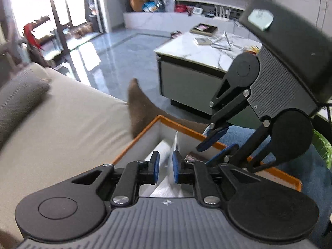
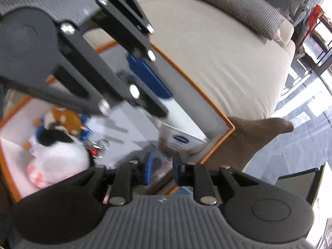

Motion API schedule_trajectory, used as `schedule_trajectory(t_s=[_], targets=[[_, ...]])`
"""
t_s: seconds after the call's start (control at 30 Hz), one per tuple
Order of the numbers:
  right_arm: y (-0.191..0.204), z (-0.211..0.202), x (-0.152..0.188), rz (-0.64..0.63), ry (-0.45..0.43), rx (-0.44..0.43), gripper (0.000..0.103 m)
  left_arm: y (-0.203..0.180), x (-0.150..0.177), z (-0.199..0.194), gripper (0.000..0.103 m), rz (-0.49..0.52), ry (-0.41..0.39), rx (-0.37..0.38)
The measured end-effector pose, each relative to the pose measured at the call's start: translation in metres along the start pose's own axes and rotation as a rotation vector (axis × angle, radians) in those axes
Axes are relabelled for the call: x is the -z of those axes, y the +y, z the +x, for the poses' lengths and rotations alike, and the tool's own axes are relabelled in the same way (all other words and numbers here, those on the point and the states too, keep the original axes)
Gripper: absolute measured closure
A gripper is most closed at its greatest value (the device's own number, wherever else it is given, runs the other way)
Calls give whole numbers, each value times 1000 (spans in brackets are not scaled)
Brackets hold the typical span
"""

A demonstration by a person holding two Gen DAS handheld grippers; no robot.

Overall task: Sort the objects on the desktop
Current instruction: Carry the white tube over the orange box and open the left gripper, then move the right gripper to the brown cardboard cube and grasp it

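Sorting looks well underway: plush toys (image 2: 56, 143) and a white carton (image 2: 180, 140) already lie in the orange-rimmed box (image 2: 226, 124); the left gripper (image 1: 165, 167) pinches a white booklet (image 1: 166, 184) over it, the right gripper (image 2: 160, 166) hovers slightly parted, apparently empty, while books (image 1: 204, 29) remain on the marble table (image 1: 186, 49)

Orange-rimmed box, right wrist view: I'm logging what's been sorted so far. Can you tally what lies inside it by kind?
Plush toys: 2 (orange one, black-and-white one)
White carton with blue oval logo: 1
Shiny keyring-like bits: 1, blurred
Total: 4 inside the box
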State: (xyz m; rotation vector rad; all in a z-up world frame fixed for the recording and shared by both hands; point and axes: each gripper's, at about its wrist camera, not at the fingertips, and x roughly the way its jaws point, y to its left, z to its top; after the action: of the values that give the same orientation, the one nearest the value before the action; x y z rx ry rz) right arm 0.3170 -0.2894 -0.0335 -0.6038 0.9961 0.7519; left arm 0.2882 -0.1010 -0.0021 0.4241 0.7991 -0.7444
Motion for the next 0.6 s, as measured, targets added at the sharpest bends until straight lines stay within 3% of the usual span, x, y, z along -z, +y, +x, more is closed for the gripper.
schedule_trajectory(t_s=[0.13, 0.27, 0.4, 0.6], targets=[[29, -20, -10, -24, -51, -7, 81, 4, 22, -54, 85, -60, 8, -86], [66, -37, -23, -57, -108, -29, 79, 7, 56, -92, 78, -137, 65, -154], [108, -44, -33, -111, -139, -83, 68, 6, 94, -108, 71, -199, 114, -161], [164, -28, -57, -233, -98, -143, 57, 4, 147, -115, 71, -244, 165, -158]])
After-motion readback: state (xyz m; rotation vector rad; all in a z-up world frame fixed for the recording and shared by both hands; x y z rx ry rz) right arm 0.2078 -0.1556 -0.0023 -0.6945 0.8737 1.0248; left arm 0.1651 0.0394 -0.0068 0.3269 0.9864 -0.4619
